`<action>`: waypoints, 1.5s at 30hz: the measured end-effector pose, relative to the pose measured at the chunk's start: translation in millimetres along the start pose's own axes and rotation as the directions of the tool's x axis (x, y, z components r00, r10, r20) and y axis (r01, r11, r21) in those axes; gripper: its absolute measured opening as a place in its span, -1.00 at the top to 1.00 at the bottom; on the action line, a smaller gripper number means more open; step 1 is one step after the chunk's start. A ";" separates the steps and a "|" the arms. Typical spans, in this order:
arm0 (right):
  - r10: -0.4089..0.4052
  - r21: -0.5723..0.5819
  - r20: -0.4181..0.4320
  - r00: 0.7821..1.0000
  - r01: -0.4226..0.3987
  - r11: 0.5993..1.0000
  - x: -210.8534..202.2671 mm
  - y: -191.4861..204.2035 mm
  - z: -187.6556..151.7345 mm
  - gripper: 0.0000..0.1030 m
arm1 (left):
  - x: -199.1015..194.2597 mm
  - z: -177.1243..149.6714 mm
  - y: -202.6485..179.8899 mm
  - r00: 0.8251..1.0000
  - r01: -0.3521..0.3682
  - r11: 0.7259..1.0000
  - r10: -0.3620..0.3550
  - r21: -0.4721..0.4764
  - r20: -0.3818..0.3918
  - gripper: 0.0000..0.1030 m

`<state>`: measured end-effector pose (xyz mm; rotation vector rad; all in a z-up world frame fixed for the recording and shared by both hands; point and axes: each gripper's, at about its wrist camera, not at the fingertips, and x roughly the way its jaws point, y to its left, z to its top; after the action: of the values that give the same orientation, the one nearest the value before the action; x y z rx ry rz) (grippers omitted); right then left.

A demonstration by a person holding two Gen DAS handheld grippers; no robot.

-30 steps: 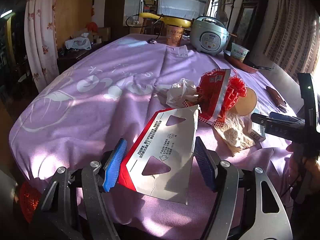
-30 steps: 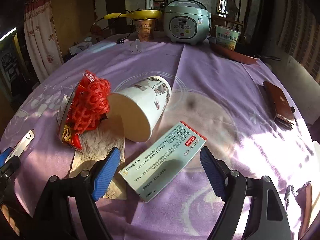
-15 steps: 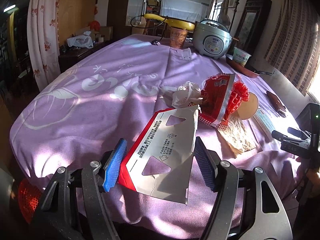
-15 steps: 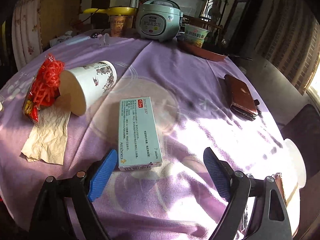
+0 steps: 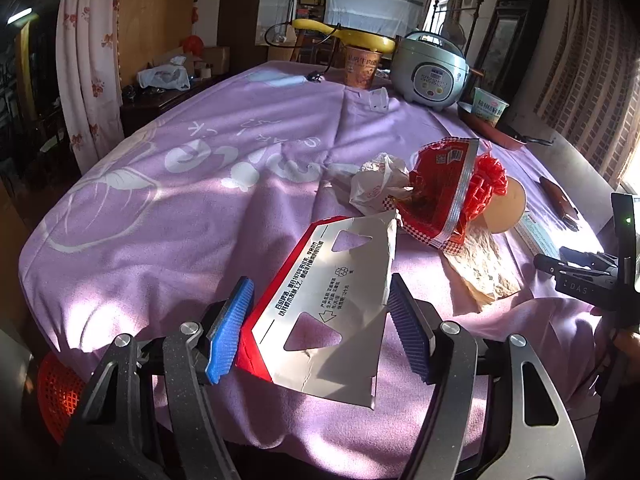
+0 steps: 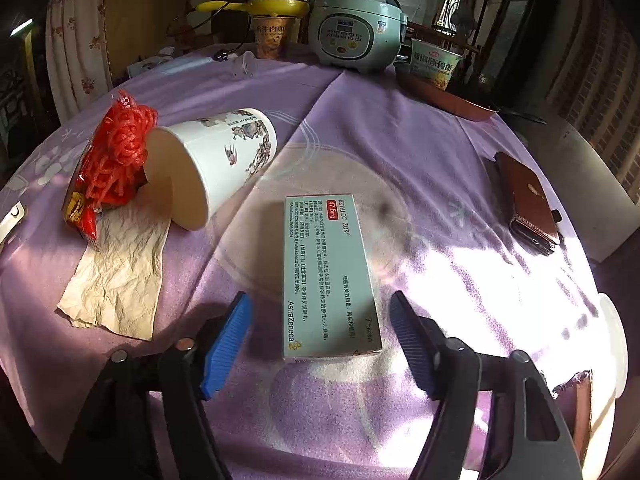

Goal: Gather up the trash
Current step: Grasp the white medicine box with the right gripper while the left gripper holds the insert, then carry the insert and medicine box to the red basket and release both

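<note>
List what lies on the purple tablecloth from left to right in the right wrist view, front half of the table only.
Crumpled paper napkin → red mesh netting → tipped paper cup → medicine box → brown wallet.

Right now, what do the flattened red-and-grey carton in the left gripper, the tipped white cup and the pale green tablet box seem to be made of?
Flattened carton: thin paperboard, matt grey inside, glossy red outside; creases and die-cut holes show. Tipped white cup: probably coated paper, smooth printed wall, thin rim. Tablet box: printed card, slight sheen, sharp folded edges.
</note>
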<state>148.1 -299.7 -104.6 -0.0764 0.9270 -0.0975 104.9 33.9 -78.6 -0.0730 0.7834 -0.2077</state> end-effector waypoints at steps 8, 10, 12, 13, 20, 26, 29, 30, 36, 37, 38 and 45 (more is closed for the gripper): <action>0.022 0.059 0.204 0.979 -0.035 0.998 -50.3 -3.0 -5.3 0.12 | -14.9 3.0 7.7 0.999 -0.023 0.999 0.023 -0.025 0.033 -0.29; 0.070 0.066 0.248 0.966 -0.088 0.994 -65.3 -2.5 -4.3 0.12 | -22.3 4.6 8.2 0.998 -0.031 0.999 0.033 -0.026 0.048 -0.29; 0.131 0.067 0.280 0.951 -0.156 0.986 -77.9 -1.1 -2.8 0.12 | -30.1 5.3 9.0 0.997 -0.042 0.999 0.043 -0.025 0.065 -0.29; 0.159 0.066 0.293 0.943 -0.186 0.980 -83.6 0.4 -3.1 0.12 | -33.9 5.6 9.1 0.996 -0.047 0.999 0.049 -0.025 0.072 -0.29; 0.260 0.026 0.357 0.897 -0.288 0.957 -111.6 20.6 -2.9 0.12 | -58.2 2.6 19.1 0.990 -0.086 0.995 0.091 -0.046 0.110 -0.29; 0.357 -0.042 0.365 0.860 -0.367 0.929 -127.2 49.9 -0.3 0.12 | -79.2 -7.7 43.8 0.978 -0.150 0.984 0.162 -0.098 0.129 -0.29; 0.424 -0.095 0.357 0.832 -0.419 0.903 -134.3 73.5 2.3 0.12 | -92.6 -18.6 66.5 0.968 -0.202 0.969 0.220 -0.144 0.122 -0.29; 0.447 -0.115 0.350 0.823 -0.436 0.893 -136.0 82.9 3.6 0.12 | -97.9 -22.9 77.2 0.964 -0.220 0.961 0.241 -0.167 0.116 -0.29; 0.574 -0.233 0.270 0.773 -0.526 0.818 -143.5 148.0 5.1 0.13 | -125.0 -56.3 142.3 0.925 -0.337 0.894 0.373 -0.295 0.073 -0.29; 0.592 -0.250 0.251 0.766 -0.539 0.804 -144.0 160.0 5.2 0.13 | -127.2 -63.5 153.8 0.917 -0.360 0.879 0.395 -0.313 0.057 -0.29; 0.608 -0.267 0.234 0.759 -0.551 0.791 -144.8 171.6 4.8 0.13 | -128.8 -70.9 165.7 0.910 -0.379 0.864 0.414 -0.332 0.038 -0.29; 0.686 -0.378 0.106 0.720 -0.609 0.698 -153.7 259.4 -1.5 0.13 | -128.0 -114.3 239.1 0.875 -0.459 0.769 0.478 -0.445 -0.077 -0.29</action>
<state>68.5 -24.2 -11.3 -0.0505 0.6703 0.7280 -26.2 296.1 -104.8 -0.3181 0.7728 0.4629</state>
